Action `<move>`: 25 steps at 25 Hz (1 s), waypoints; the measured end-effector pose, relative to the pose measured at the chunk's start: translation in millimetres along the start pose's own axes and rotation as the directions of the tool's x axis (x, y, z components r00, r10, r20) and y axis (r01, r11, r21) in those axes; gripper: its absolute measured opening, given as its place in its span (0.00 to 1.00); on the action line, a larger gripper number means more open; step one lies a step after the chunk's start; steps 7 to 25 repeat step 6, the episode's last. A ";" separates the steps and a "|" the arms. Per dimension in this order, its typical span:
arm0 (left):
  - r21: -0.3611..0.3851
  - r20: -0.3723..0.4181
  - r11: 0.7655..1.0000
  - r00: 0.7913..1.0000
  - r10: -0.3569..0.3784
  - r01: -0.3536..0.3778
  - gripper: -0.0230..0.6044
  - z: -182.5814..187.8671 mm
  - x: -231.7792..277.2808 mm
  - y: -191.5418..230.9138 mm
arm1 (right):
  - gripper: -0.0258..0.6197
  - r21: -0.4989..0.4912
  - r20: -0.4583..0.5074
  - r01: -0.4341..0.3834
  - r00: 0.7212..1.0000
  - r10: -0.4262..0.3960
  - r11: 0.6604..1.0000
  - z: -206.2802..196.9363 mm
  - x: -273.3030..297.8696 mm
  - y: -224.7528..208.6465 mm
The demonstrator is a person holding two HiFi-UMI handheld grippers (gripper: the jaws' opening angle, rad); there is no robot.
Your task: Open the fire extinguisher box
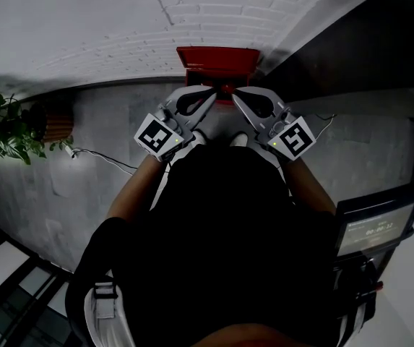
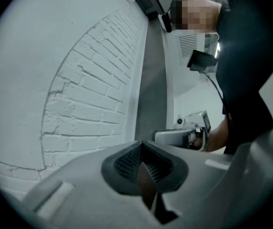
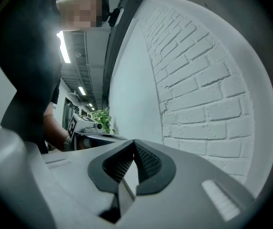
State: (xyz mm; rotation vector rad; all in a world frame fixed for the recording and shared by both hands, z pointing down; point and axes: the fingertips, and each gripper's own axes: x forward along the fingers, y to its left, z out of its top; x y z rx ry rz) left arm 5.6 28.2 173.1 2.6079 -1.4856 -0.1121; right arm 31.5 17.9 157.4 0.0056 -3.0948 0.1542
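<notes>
The red fire extinguisher box (image 1: pixel 217 63) stands at 12 o'clock in the head view, set against the foot of the white brick wall (image 1: pixel 192 9). From this steep angle only its top shows, and whether its door is open cannot be told.

The person holds both grippers out toward it. The left gripper (image 1: pixel 212 95) comes in from 7 o'clock and the right gripper (image 1: pixel 236 95) from 5 o'clock. Their tips point toward each other, close together just in front of the box. Contact with the box cannot be made out.

In the left gripper view the left gripper (image 2: pixel 142 166) has its ribbed pads pressed together with nothing between them, and the brick wall fills the picture at 10 o'clock. The right gripper (image 3: pixel 133 165) is likewise closed tight and empty, with the wall at 2 o'clock.

On the grey floor (image 1: pixel 84 186), a potted plant (image 1: pixel 1 130) sits at 9 o'clock, with a thin cable (image 1: pixel 104 159) trailing beside it.
</notes>
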 end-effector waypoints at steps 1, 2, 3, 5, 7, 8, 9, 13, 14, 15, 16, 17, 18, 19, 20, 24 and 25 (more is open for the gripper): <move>0.006 0.004 1.000 1.000 -0.004 0.004 0.04 2.9 -0.2 -0.8 | 0.06 -0.002 0.002 0.002 1.000 -0.002 1.000 0.5 -0.4 -0.3; 0.010 0.008 1.000 1.000 -0.006 0.006 0.04 5.7 -1.0 -1.9 | 0.06 -0.003 0.003 0.005 1.000 -0.005 1.000 0.8 -0.7 0.0; 0.015 0.011 1.000 1.000 -0.006 0.006 0.04 7.9 -2.2 -3.3 | 0.06 -0.002 0.003 0.007 1.000 -0.007 1.000 0.9 -0.8 0.8; 0.026 0.011 1.000 1.000 -0.005 0.005 0.04 10.9 -5.3 -6.2 | 0.06 0.005 0.001 0.010 1.000 -0.010 1.000 0.1 -0.9 3.2; 0.032 0.010 0.999 1.000 -0.005 0.004 0.04 11.9 -6.8 -7.6 | 0.06 0.009 0.000 0.011 1.000 -0.011 1.000 -0.4 -0.8 4.5; 0.032 0.010 0.999 1.000 -0.005 0.004 0.04 11.9 -6.8 -7.6 | 0.06 0.009 0.000 0.011 1.000 -0.011 1.000 -0.4 -0.8 4.5; 0.032 0.010 0.999 1.000 -0.005 0.004 0.04 11.9 -6.8 -7.6 | 0.06 0.009 0.000 0.011 1.000 -0.011 1.000 -0.4 -0.8 4.5; 0.032 0.010 0.999 1.000 -0.005 0.004 0.04 11.9 -6.8 -7.6 | 0.06 0.009 0.000 0.011 1.000 -0.011 1.000 -0.4 -0.8 4.5; 0.032 0.010 0.999 1.000 -0.005 0.004 0.04 11.9 -6.8 -7.6 | 0.06 0.009 0.000 0.011 1.000 -0.011 1.000 -0.4 -0.8 4.5; 0.032 0.010 0.999 1.000 -0.005 0.004 0.04 11.9 -6.8 -7.6 | 0.06 0.009 0.000 0.011 1.000 -0.011 1.000 -0.4 -0.8 4.5; 0.032 0.010 0.999 1.000 -0.005 0.004 0.04 11.9 -6.8 -7.6 | 0.06 0.009 0.000 0.011 1.000 -0.011 1.000 -0.4 -0.8 4.5; 0.032 0.010 0.999 1.000 -0.005 0.004 0.04 11.9 -6.8 -7.6 | 0.06 0.009 0.000 0.011 1.000 -0.011 1.000 -0.4 -0.8 4.5; 0.032 0.010 0.999 1.000 -0.005 0.004 0.04 11.9 -6.8 -7.6 | 0.06 0.009 0.000 0.011 1.000 -0.011 1.000 -0.4 -0.8 4.5; 0.032 0.010 0.999 1.000 -0.005 0.004 0.04 11.9 -6.8 -7.6 | 0.06 0.009 0.000 0.011 1.000 -0.011 1.000 -0.4 -0.8 4.5; 0.032 0.010 0.999 1.000 -0.005 0.004 0.04 11.9 -6.8 -7.6 | 0.06 0.009 0.000 0.011 1.000 -0.011 1.000 -0.4 -0.8 4.5; 0.032 0.010 0.999 1.000 -0.005 0.004 0.04 11.9 -6.8 -7.6 | 0.06 0.009 0.000 0.011 1.000 -0.011 1.000 -0.4 -0.8 4.5; 0.032 0.010 0.999 1.000 -0.005 0.004 0.04 11.9 -6.8 -7.6 | 0.06 0.009 0.000 0.011 1.000 -0.011 1.000 -0.4 -0.8 4.5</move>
